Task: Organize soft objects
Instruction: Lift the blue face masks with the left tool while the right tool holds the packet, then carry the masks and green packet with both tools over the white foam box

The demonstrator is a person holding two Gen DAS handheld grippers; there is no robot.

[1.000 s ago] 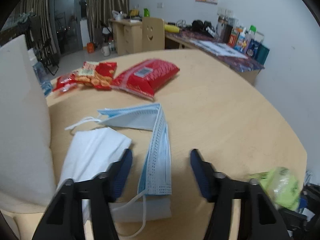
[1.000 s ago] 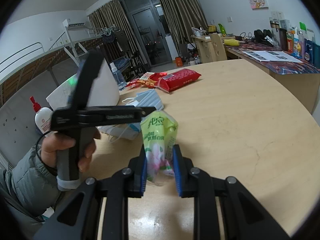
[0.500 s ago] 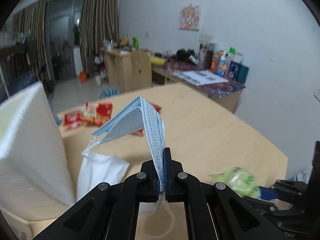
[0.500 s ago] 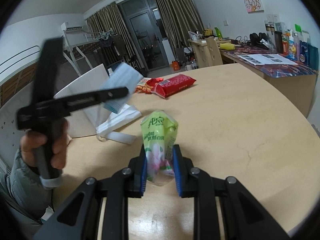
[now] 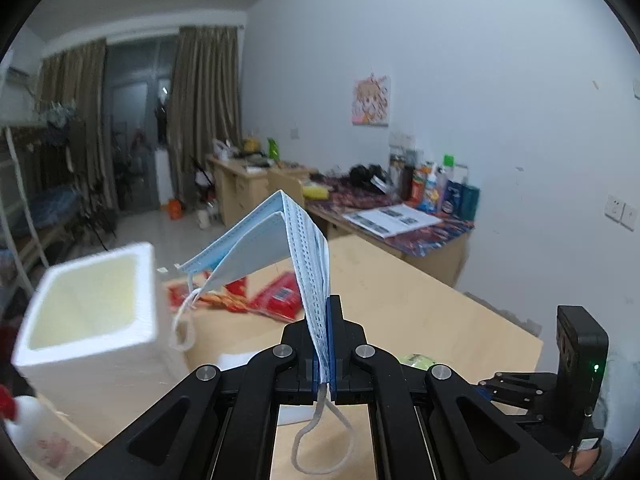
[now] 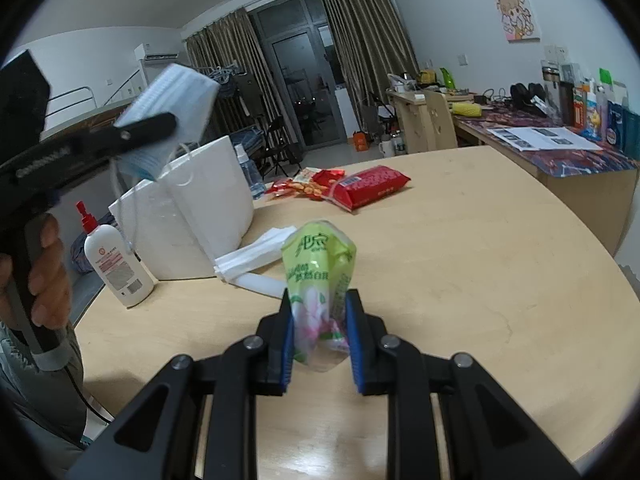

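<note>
- Evidently the left gripper [image 5: 325,344] is clamped on 1 blue face mask [image 5: 276,248], aloft beside the white foam box [image 5: 92,300] (likely its destination).
- Meanwhile the right gripper [image 6: 320,334] pinches the green tissue pack [image 6: 318,268] above the table [image 6: 480,280], waiting.

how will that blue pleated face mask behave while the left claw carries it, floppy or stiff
Probably floppy: the blue pleated face mask folds over itself above the shut left claw, and its white ear loop dangles below. It looks very light and thin, so it may swing or flutter when moved. Pinched at one edge only, it could slip if snagged on the white foam box.
</note>
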